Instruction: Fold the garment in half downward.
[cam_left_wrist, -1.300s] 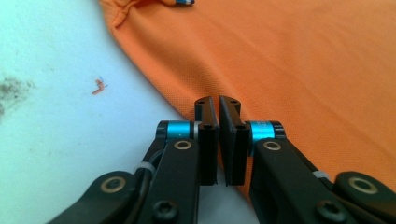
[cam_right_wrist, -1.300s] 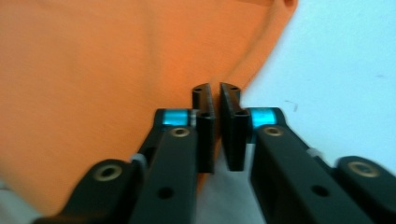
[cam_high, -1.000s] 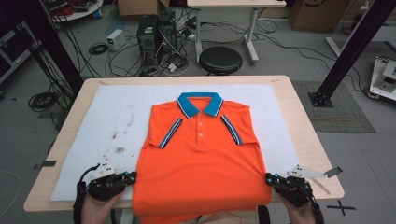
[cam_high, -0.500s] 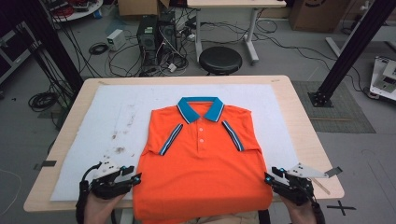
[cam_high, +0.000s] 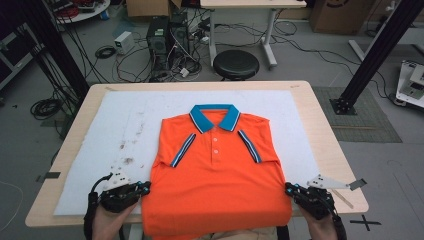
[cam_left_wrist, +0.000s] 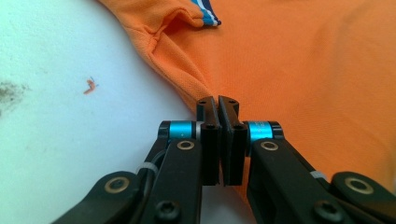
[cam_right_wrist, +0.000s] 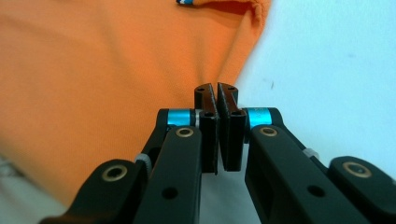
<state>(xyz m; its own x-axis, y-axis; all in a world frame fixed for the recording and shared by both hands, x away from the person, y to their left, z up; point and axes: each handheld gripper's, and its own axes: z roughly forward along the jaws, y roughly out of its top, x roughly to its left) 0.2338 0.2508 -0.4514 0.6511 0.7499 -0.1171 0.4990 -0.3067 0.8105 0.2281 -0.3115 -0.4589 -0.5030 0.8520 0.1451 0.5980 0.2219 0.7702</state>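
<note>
Orange polo shirt (cam_high: 216, 180): flat on white mat (cam_high: 125, 125) — collar at 12 o'clock.
Left tool (cam_left_wrist: 218, 103): clamped on shirt's 7 o'clock edge.
Right tool (cam_right_wrist: 215, 91): clamped on 5 o'clock edge.

Your shirt (cam_high: 215, 185): orange, blue collar (cam_high: 215, 116), sleeve cuffs (cam_high: 182, 150) striped dark blue and white, white buttons (cam_high: 215, 150). Mat (cam_high: 125, 130) under it white with dark smudges. Table (cam_high: 327, 150) pale wood. Your grippers (cam_left_wrist: 218, 105) black, blue rings at jaw bases
</note>
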